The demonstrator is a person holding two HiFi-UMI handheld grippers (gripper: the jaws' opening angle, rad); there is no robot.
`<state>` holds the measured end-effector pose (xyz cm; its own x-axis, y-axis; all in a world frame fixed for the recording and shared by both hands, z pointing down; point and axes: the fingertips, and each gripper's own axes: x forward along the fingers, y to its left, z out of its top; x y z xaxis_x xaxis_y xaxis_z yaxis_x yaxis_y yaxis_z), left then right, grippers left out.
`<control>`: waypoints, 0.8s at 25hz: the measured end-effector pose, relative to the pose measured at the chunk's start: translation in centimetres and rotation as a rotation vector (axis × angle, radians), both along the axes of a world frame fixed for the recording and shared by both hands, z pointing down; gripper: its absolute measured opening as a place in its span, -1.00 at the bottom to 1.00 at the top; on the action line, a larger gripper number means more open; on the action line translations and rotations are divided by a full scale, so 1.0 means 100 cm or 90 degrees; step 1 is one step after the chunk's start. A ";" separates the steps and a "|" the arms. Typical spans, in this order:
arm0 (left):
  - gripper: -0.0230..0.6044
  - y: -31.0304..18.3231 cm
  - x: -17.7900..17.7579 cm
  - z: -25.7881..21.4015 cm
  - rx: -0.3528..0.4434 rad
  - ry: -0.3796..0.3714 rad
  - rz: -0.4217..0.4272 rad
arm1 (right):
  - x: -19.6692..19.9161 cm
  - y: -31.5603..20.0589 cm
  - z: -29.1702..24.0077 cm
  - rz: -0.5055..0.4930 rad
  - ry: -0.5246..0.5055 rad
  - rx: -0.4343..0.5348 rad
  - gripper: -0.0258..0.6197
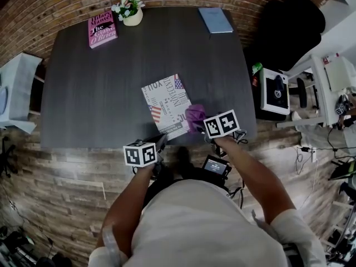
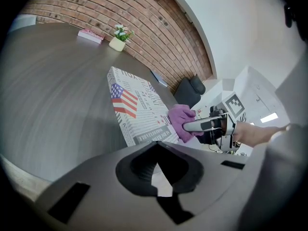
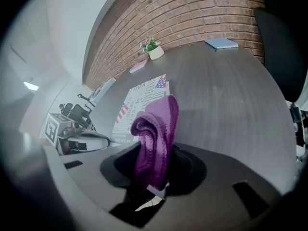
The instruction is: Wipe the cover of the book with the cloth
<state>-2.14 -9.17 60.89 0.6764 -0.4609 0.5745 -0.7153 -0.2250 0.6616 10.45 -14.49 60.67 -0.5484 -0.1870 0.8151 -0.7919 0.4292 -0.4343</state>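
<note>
brick walling is seen behind a dark tabletop (image 1: pixel 100 93), and wooden flooring (image 1: pixel 55 171) is spread below its near edge. at the far side of the tabletop a pink book (image 1: pixel 102 29), a small potted plant (image 1: pixel 131 11) and a blue book (image 1: pixel 216 20) are set well apart from one another, and a black chair (image 1: pixel 289 26) is placed beyond the right edge.

the book (image 1: pixel 167 107), with a white printed cover and a flag motif, is laid flat and slightly turned near the front edge of the tabletop, towards the right. the cloth (image 1: pixel 194 115), purple and bunched, is pinched between the jaws of the right gripper (image 1: pixel 201 128); in the right gripper view it is seen rising as a folded ridge out of the jaws. from the head view and the left gripper view the cloth is seen lying against the near right part of the cover, at its edge.

the left gripper (image 1: pixel 158 143) is pressed together with nothing between its jaws, and it is held just beside the near corner of the book; whether the book is touched by it cannot be told. both grippers are carried low at the front edge of the tabletop, near each other, with the book's near end between them
</note>
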 end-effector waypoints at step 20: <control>-0.88 -0.015 0.008 -0.044 0.052 0.086 -0.039 | 0.031 -0.024 -0.039 -0.006 0.117 0.141 -0.52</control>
